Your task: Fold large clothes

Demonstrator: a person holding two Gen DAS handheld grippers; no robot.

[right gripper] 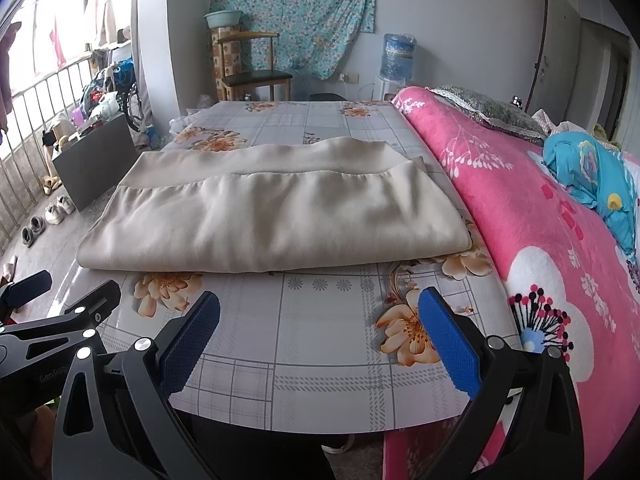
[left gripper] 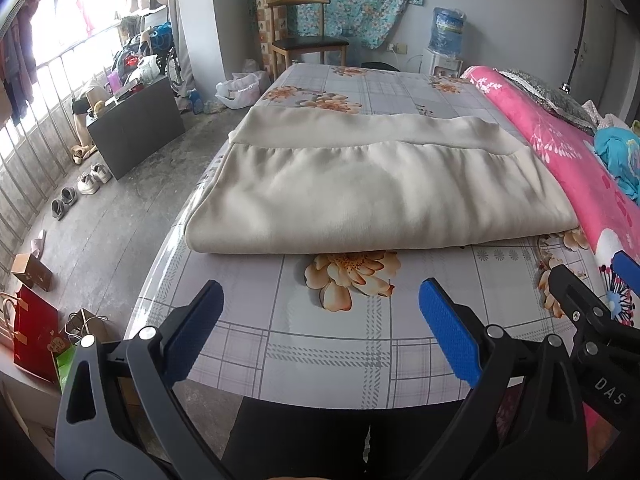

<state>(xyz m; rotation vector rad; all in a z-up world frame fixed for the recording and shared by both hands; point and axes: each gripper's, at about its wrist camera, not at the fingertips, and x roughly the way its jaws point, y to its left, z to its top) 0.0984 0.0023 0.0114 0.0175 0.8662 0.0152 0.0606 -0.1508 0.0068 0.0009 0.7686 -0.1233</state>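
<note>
Left wrist view: left hand-held gripper point(left gripper: 320, 320) wide apart, empty, near folded beige garment point(left gripper: 372, 192); right hand-held gripper point(right gripper: 320, 332) likewise.

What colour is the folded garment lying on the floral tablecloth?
Cream-beige all over: the folded fleece garment shows best in the right wrist view.

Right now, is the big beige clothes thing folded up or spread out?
Folded. The beige garment lies doubled in layers on the flowered table, with a rounded fold along its near edge.
</note>
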